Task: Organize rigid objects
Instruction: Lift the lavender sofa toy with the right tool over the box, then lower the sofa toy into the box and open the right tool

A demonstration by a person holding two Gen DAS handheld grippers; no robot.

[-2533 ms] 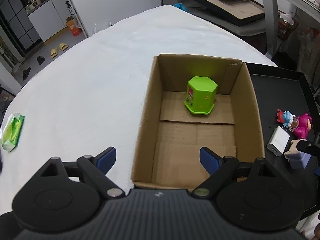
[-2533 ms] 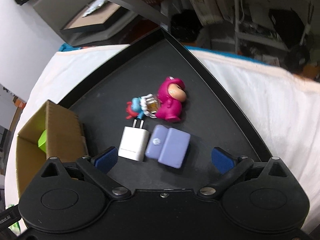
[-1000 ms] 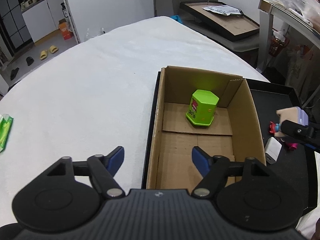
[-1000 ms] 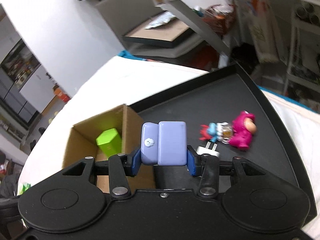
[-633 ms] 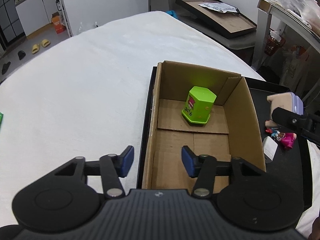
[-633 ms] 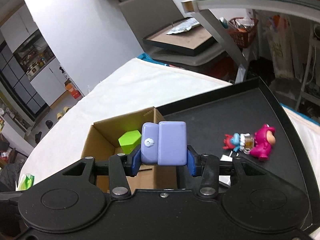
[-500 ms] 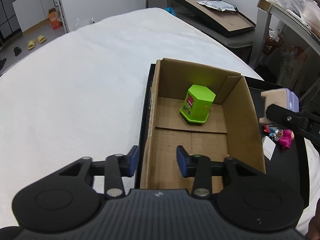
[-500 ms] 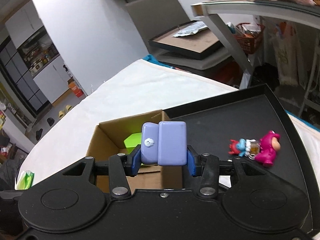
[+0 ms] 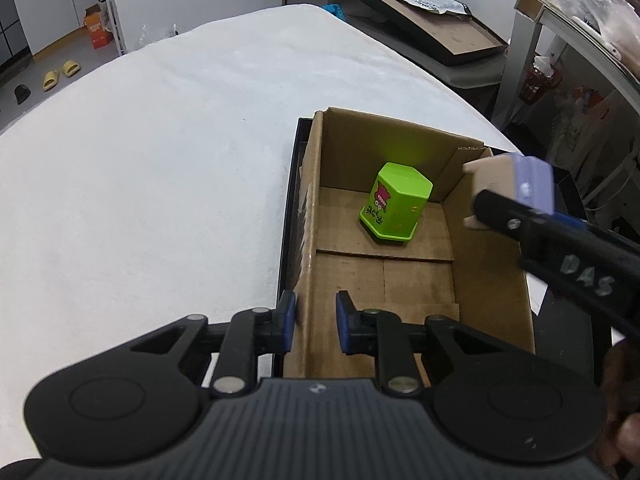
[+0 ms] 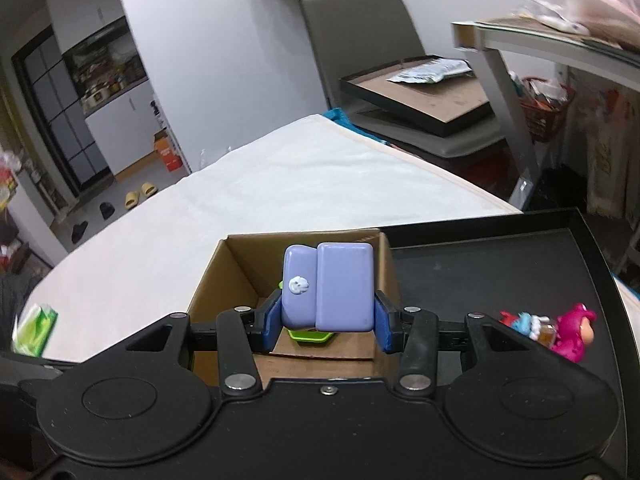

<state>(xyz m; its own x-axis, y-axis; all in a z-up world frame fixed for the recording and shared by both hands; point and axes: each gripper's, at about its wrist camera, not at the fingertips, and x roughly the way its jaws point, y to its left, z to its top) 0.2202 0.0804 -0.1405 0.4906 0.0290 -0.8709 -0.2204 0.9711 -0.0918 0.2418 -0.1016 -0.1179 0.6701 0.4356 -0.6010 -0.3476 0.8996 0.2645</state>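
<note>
1. The right hand-held gripper [image 10: 327, 322] is squeezing a purple toy [image 10: 328, 286] between its two blue pads. It is holding the toy up in the air over the right wall of the cardboard box [image 9: 492, 280].
2. The left hand-held gripper [image 9: 315, 322] is narrow. Its pads are sitting on both sides of the box's left wall, but I cannot tell if they are pinching it.
3. A green pot [image 9: 396, 203] is standing inside the box, near the back.
4. The box is sitting on a black tray [image 10: 500, 256] on the white desk [image 9: 160, 152].
5. A pink doll [image 10: 574, 336] and a little blue and red toy [image 10: 522, 322] are lying on the tray.
</note>
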